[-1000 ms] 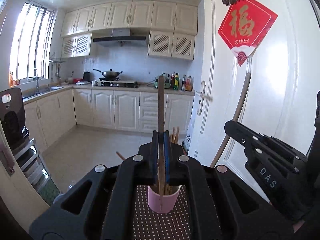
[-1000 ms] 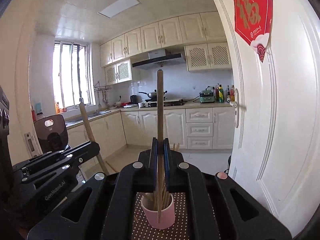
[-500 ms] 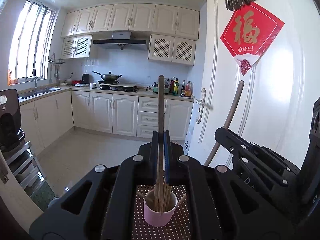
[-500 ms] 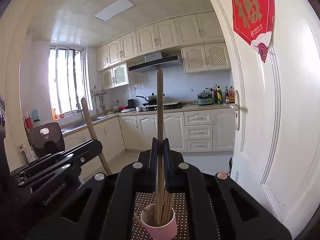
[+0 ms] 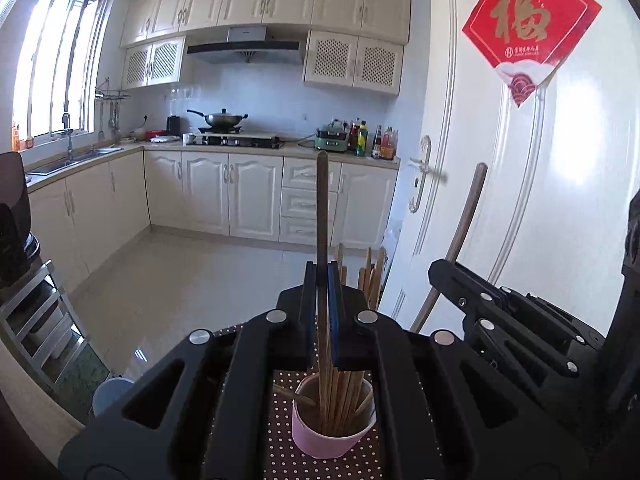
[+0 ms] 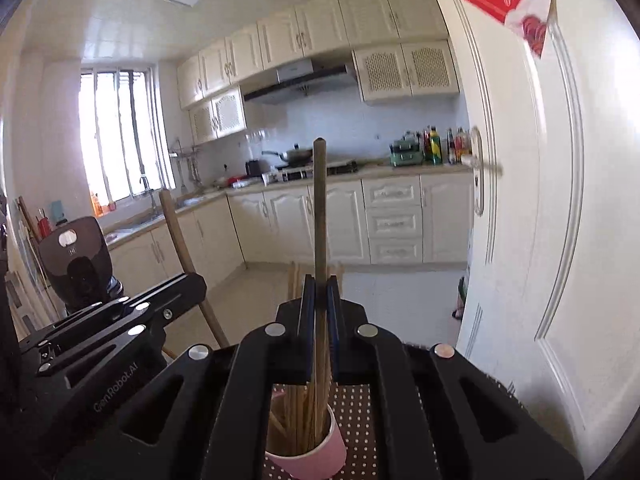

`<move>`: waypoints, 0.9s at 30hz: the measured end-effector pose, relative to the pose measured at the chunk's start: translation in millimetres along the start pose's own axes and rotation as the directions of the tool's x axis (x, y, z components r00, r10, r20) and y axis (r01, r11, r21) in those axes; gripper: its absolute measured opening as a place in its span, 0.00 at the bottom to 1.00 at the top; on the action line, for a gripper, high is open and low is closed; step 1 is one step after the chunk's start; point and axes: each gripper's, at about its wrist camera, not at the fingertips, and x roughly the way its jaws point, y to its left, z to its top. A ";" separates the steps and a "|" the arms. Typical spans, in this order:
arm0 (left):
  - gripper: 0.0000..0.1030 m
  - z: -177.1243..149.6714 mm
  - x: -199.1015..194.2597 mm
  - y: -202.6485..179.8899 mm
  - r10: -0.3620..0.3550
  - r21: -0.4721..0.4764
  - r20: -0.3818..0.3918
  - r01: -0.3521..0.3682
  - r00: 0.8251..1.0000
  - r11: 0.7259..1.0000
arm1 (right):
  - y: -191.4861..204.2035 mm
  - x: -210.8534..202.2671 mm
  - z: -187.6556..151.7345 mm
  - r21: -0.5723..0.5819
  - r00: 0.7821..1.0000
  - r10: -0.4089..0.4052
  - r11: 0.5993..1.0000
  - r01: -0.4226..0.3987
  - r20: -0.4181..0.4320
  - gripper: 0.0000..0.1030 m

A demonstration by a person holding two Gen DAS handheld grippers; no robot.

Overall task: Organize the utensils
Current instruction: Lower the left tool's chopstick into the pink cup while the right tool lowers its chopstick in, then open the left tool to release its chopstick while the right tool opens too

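A pink cup (image 5: 332, 436) holding several wooden chopsticks stands on a brown dotted mat (image 5: 280, 452). My left gripper (image 5: 322, 280) is shut on a dark wooden chopstick (image 5: 322, 208), upright, its lower end inside the cup. My right gripper (image 6: 320, 292) is shut on another chopstick (image 6: 319, 208), also upright with its lower end in the cup (image 6: 312, 452). The right gripper (image 5: 500, 320) shows at the right of the left wrist view, the left gripper (image 6: 108, 332) at the left of the right wrist view.
A white door (image 5: 520, 184) with a red paper sign (image 5: 528, 28) stands close on the right. Kitchen cabinets (image 5: 224, 196) and a stove counter line the far wall. A metal rack (image 5: 36, 320) and a dark appliance (image 6: 76, 256) stand at the left.
Both grippers have come down and closer to the cup. The chopsticks' lower ends now sit deeper among the chopsticks in the cup.
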 end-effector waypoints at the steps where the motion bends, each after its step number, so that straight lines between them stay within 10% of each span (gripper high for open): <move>1: 0.06 -2.7 2.7 1.0 0.001 0.000 -0.008 -0.001 1.000 1.000 | -1.2 2.8 -2.2 0.002 1.000 0.000 1.000 0.000 -0.010 0.04; 17: 0.06 -40.9 45.2 16.3 -0.032 -0.011 -0.169 0.030 0.985 0.999 | -1.2 29.5 -36.7 0.006 0.983 0.004 1.000 -0.003 -0.186 0.07; 27: 0.07 -52.7 32.3 9.0 -0.023 0.042 -0.182 0.031 0.983 0.999 | -6.7 10.7 -38.1 -0.005 0.983 -0.024 1.000 0.024 -0.182 0.45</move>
